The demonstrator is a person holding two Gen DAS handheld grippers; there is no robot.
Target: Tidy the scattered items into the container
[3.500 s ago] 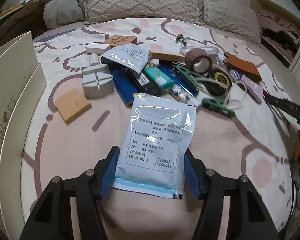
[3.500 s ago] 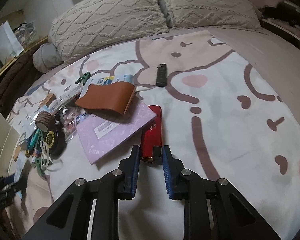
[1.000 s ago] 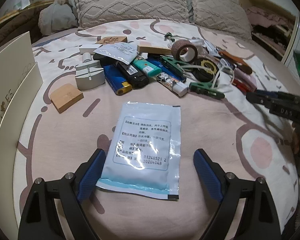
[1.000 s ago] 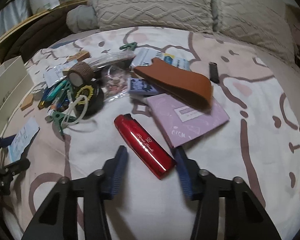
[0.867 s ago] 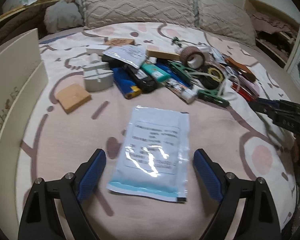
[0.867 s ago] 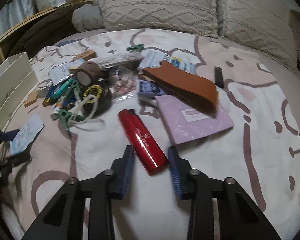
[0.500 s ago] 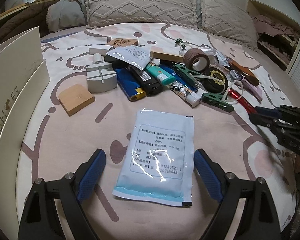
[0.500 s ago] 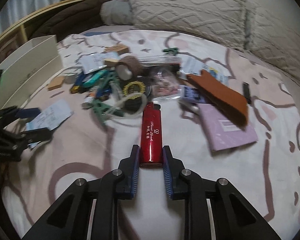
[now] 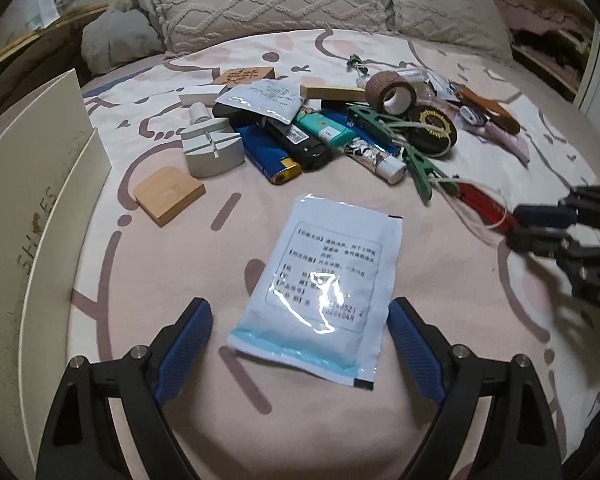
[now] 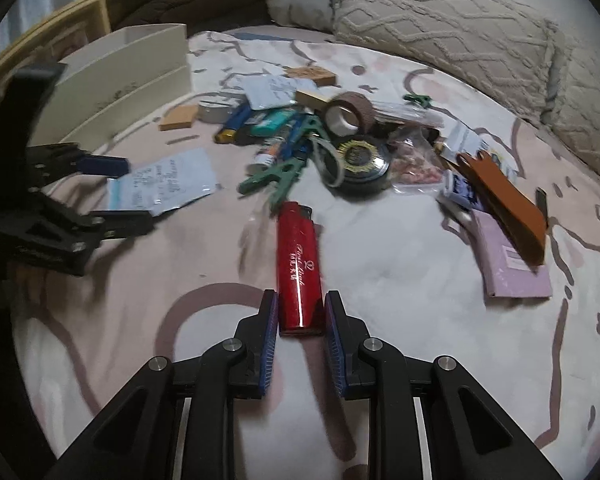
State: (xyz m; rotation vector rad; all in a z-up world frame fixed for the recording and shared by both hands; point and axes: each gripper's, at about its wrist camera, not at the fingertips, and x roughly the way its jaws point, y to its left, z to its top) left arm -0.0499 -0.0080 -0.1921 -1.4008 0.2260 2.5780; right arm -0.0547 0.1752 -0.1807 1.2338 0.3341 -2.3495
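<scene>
My right gripper is shut on a red lighter and holds it over the bedsheet, pointing at the pile of small items. It shows from the left wrist view at the right, with the red lighter sticking out of it. My left gripper is open, its blue pads either side of a white and blue sachet that lies flat on the sheet. The sachet also shows in the right wrist view. The cream shoe box stands at the left.
A pile lies beyond the sachet: blue lighter, black lighter, teal lighter, grey holder, wooden block, brown tape roll, green clips, black round tin. A purple booklet and brown leather piece lie right. Pillows are behind.
My right gripper closed on the red lighter and swung left with it toward the pile and my left gripper. My left gripper opened off the sachet and stays open around it.
</scene>
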